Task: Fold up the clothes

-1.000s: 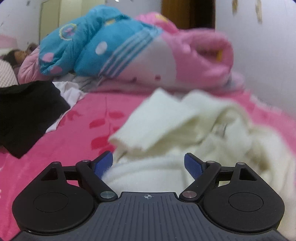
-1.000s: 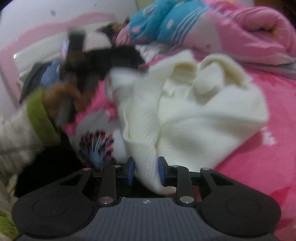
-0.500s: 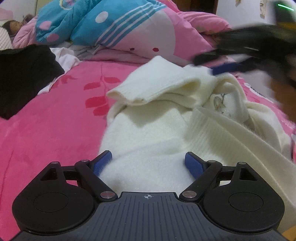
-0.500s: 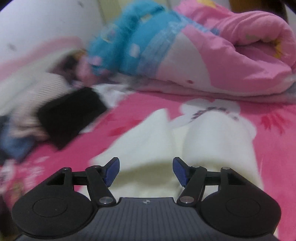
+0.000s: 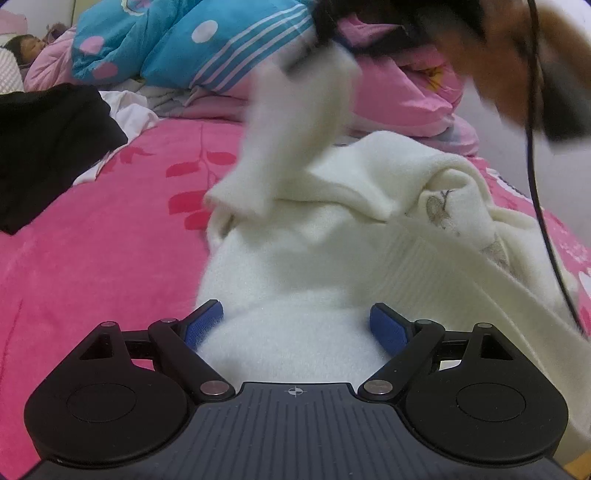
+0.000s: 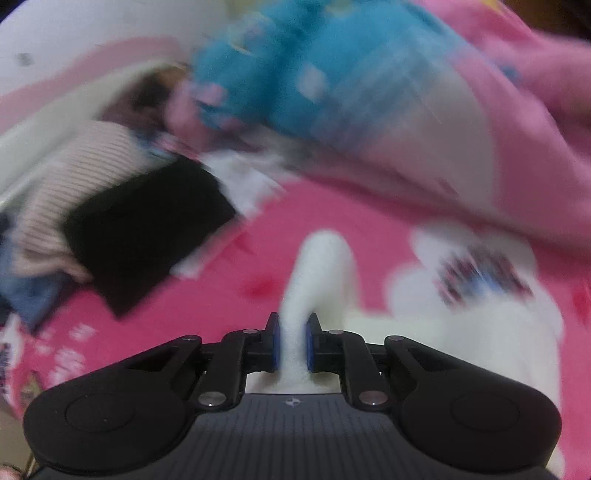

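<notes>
A cream knitted sweater [image 5: 295,258] lies crumpled on the pink bedsheet [image 5: 110,240]. My left gripper [image 5: 295,317] rests low over the sweater's body, jaws wide open, with the cloth bulging between the blue pads but not pinched. In the left wrist view my right gripper [image 5: 332,33], blurred at the top, holds one sleeve [image 5: 295,122] up off the pile. In the right wrist view the right gripper [image 6: 293,339] is closing its jaws, and both pads press a narrow fold of the cream sleeve [image 6: 321,266].
A black garment [image 5: 48,147] lies at the left, with a striped one [image 6: 74,177] behind it. A rolled blue and pink quilt [image 5: 192,48] fills the back of the bed. A person [image 5: 22,51] lies at the far left. A black cable [image 5: 535,147] hangs at the right.
My right gripper left the sweater's hem, swung across open, then closed on the sleeve and raised it. The left gripper sank slightly and stays open over the sweater.
</notes>
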`<state>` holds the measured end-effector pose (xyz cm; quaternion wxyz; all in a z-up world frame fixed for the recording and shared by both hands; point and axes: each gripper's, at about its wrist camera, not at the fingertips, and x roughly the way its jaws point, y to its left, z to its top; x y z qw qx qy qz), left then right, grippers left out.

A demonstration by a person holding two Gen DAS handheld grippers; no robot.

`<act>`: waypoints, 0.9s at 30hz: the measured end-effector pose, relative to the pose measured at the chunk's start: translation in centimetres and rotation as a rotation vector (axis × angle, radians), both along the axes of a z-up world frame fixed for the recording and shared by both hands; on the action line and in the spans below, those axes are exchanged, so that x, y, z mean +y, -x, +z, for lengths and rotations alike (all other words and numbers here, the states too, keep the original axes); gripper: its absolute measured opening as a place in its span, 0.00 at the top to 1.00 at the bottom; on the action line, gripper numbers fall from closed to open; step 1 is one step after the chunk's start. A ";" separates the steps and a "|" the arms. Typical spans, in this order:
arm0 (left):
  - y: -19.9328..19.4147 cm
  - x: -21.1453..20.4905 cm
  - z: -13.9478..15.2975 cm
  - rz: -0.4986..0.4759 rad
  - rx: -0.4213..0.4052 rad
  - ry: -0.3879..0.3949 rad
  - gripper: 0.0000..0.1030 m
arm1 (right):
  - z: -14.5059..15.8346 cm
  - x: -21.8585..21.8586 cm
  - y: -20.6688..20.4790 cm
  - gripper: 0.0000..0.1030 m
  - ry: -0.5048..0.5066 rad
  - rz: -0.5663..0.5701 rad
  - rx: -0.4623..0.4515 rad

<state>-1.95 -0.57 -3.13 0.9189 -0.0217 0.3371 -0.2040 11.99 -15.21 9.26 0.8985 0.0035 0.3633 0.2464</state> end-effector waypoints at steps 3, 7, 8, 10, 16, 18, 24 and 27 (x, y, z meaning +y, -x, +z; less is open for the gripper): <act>-0.2 0.4 0.1 0.003 0.018 0.030 0.15 | 3.0 5.4 -0.2 0.87 0.028 0.104 -0.104; -0.4 1.2 0.1 0.009 0.045 0.090 0.15 | 4.5 12.5 -0.5 0.88 0.075 0.239 -0.184; -0.5 1.2 0.1 0.011 0.049 0.098 0.15 | 4.6 14.1 -0.5 0.88 0.077 0.275 -0.203; -0.5 1.2 0.1 0.012 0.051 0.107 0.15 | 4.6 16.8 -0.6 0.88 0.080 0.339 -0.230; -0.6 1.2 0.0 0.014 0.062 0.120 0.15 | -0.8 23.5 -1.5 0.88 0.198 0.502 -0.194; -0.7 1.1 -0.1 0.014 0.064 0.120 0.15 | -3.1 24.6 -1.8 0.86 0.282 0.516 -0.174; -0.7 0.8 -0.1 0.014 0.063 0.123 0.15 | -6.1 24.3 -2.0 0.58 0.416 0.489 -0.154; -0.8 0.9 -0.1 0.016 0.069 0.136 0.15 | -3.2 20.6 -1.0 0.53 0.364 0.441 -0.172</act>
